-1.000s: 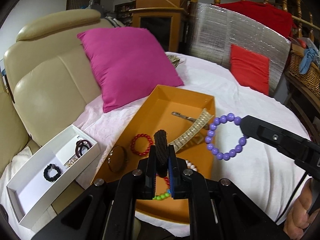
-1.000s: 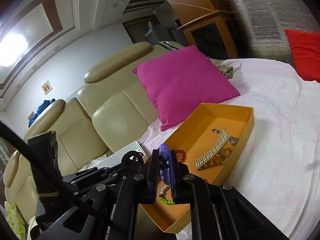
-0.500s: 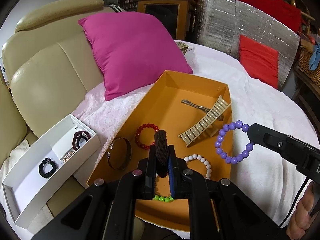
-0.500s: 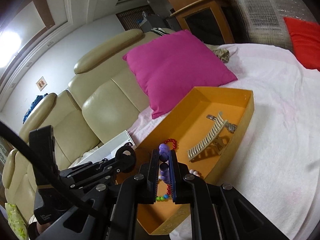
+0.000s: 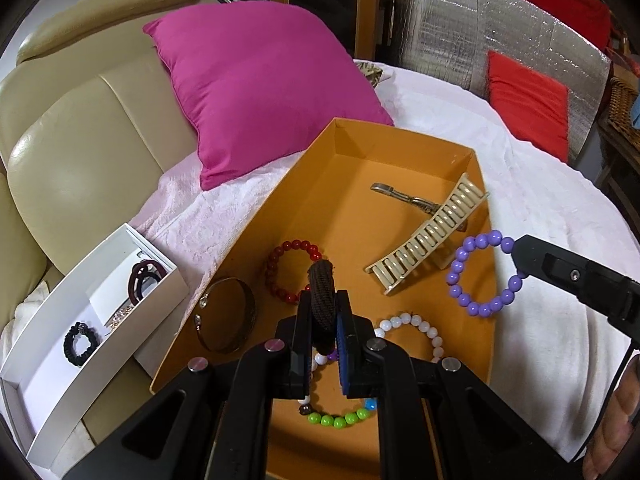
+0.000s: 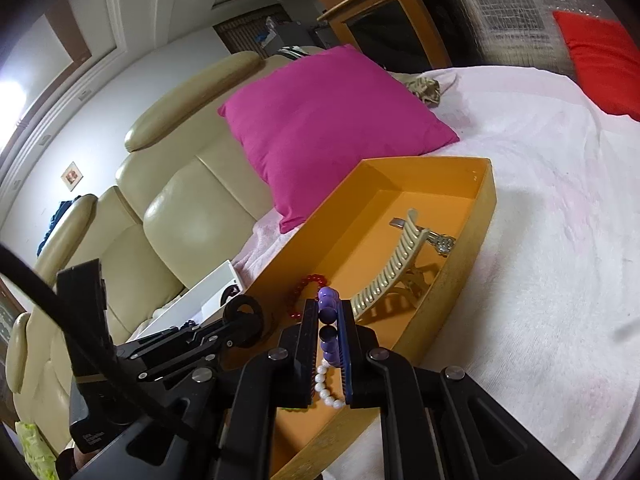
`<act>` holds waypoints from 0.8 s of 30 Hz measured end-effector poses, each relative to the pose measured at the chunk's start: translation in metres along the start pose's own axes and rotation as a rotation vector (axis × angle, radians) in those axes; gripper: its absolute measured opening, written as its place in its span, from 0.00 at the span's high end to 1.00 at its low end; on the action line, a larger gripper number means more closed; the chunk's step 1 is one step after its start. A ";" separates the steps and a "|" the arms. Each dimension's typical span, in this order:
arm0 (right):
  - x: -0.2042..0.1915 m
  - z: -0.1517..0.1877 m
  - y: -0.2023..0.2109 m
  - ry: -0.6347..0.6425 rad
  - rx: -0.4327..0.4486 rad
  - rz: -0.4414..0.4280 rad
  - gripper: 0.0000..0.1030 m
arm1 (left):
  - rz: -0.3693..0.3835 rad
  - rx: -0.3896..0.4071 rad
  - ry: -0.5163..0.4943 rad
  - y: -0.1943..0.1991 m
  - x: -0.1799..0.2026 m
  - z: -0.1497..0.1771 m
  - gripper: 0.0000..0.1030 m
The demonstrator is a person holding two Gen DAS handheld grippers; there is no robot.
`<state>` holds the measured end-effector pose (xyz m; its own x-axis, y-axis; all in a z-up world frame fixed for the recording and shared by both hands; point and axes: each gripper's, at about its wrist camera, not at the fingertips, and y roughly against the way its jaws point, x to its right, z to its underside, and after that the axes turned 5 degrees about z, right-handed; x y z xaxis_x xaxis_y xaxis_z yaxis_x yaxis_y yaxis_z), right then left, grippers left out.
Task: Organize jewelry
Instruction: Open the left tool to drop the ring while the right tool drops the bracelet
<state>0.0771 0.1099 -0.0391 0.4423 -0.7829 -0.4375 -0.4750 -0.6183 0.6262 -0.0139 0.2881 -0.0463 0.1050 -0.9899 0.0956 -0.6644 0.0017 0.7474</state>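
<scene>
Left gripper point(image 5: 324, 312) jaws pinch a brown woven band point(image 5: 322, 300) above the orange tray point(image 5: 360, 168); at its 3 o'clock, right gripper point(image 6: 329, 334) jaws pinch a purple bead bracelet point(image 5: 484, 274)

No word, brand, number or sign can be read in either view. A few lines of small white print stand on the black body of the left claw point(image 6: 242, 322), low and to the left of the right claw point(image 6: 329, 344), but they are too small and blurred to make out.
</scene>
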 end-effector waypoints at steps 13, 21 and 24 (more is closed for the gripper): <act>0.020 -0.007 -0.024 -0.041 -0.021 0.034 0.90 | -0.022 -0.043 -0.006 -0.033 -0.002 -0.002 0.90; 0.025 -0.008 -0.030 -0.071 -0.036 0.040 0.89 | -0.078 -0.043 -0.011 -0.038 0.000 -0.002 0.50; 0.027 -0.008 -0.028 -0.079 -0.038 0.040 0.89 | -0.109 -0.006 -0.017 -0.030 0.003 -0.003 0.41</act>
<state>0.1087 0.1066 -0.0637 0.3614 -0.8111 -0.4599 -0.4613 -0.5841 0.6678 0.0083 0.2857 -0.0666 0.1633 -0.9866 0.0025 -0.6456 -0.1050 0.7565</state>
